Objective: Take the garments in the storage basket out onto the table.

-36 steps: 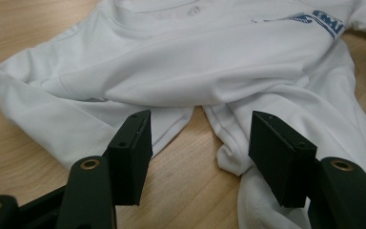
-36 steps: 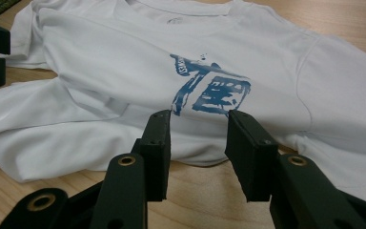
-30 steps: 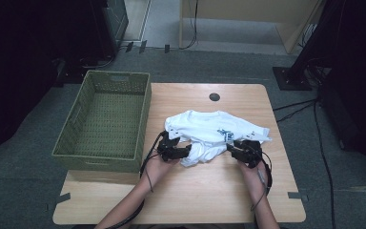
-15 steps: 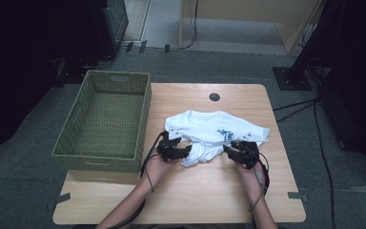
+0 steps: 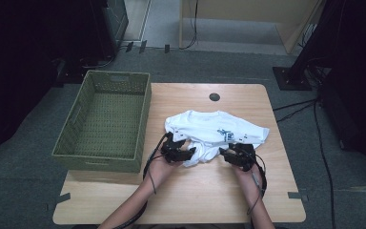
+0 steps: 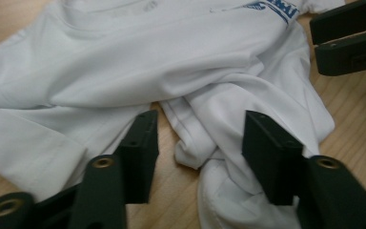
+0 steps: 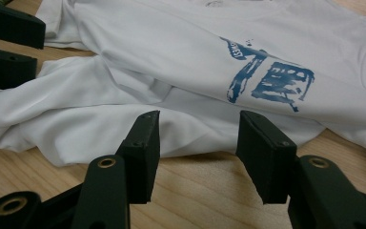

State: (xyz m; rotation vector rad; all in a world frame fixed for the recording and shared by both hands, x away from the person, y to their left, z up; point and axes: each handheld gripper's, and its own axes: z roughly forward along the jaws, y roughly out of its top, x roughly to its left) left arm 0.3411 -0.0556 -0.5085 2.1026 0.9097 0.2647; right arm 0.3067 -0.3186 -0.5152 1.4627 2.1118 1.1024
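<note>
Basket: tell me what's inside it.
Nothing lies on the woven floor of the basket that the high view shows. Its near wall hides the strip of floor just behind it.

You are working over a light wooden tabletop [image 5: 219, 200] with rounded corners and a small dark round hole [image 5: 214, 97] near its far edge. On its left side sits a green woven basket [image 5: 76, 155], overhanging the left edge. To the right of the basket, a crumpled white T-shirt [image 5: 209, 131] with a blue print lies on the wood, its near folds bunched up.
</note>
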